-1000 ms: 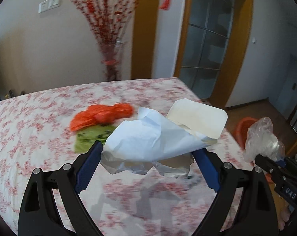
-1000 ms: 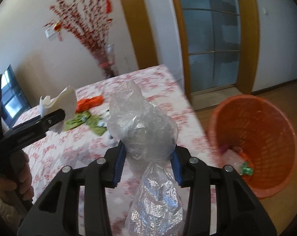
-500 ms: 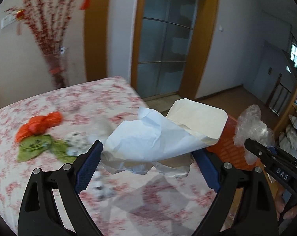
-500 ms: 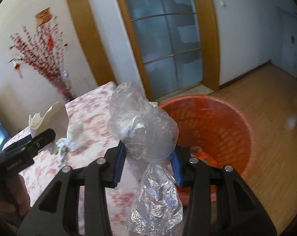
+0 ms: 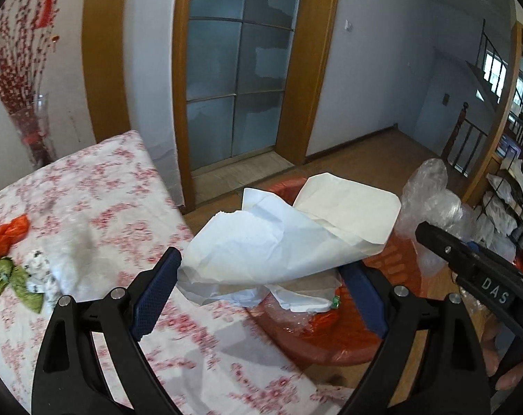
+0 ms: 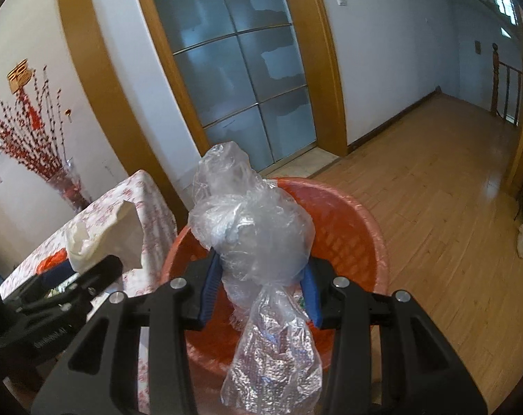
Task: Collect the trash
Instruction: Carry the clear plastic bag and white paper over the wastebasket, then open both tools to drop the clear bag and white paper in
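Both hand-held grippers have swung over one orange basket point(image 6: 358, 228), left hand-held gripper point(image 5: 261, 273) clutching paper point(image 5: 278, 242), right hand-held gripper point(image 6: 259, 287) one plastic bag point(image 6: 251, 228)

Left wrist view: mounted behind the left gripper point(image 5: 261, 276), aimed forward and down across the table edge point(image 5: 164, 186), close over the orange basket point(image 5: 393, 263). Right wrist view: mounted behind the right gripper point(image 6: 259, 285), aimed down into the same basket point(image 6: 358, 221) from close range. Shared between both: basket, glass door point(image 5: 237, 69), floral tablecloth point(image 6: 136, 193), each other's gripper at frame edge.
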